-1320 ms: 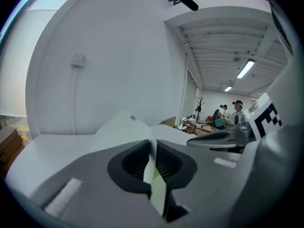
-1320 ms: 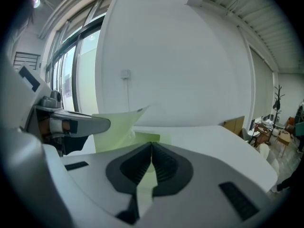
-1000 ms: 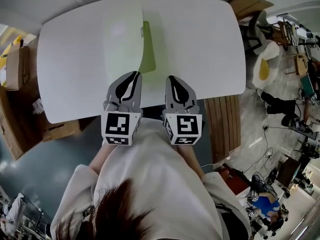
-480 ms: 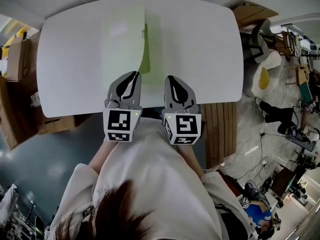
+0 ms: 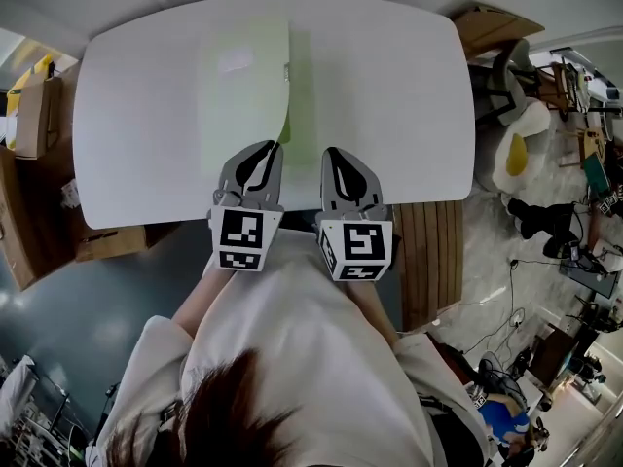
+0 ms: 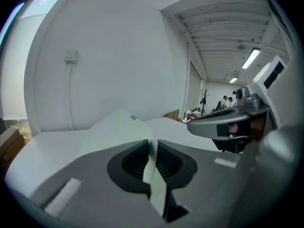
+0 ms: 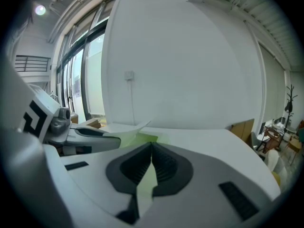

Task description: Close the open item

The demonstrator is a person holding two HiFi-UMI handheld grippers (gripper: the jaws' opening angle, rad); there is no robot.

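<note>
Both sides of the half-open pale green folder (image 5: pixel 243 90), at the table's (image 5: pixel 409 95) near edge, are pinched: the left claw (image 5: pixel 265 152) clamps its raised cover, the right claw (image 5: pixel 337 156) clamps its lower leaf.

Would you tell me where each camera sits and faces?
Head view: on the head, facing steeply down at table and green folder; hair, torso, left tongs, right tongs show.
Left gripper view: on left tongs, facing along jaws shut on the folder.
Right gripper view: on right tongs, likewise.
Both gripper views share the folder and table.
</note>
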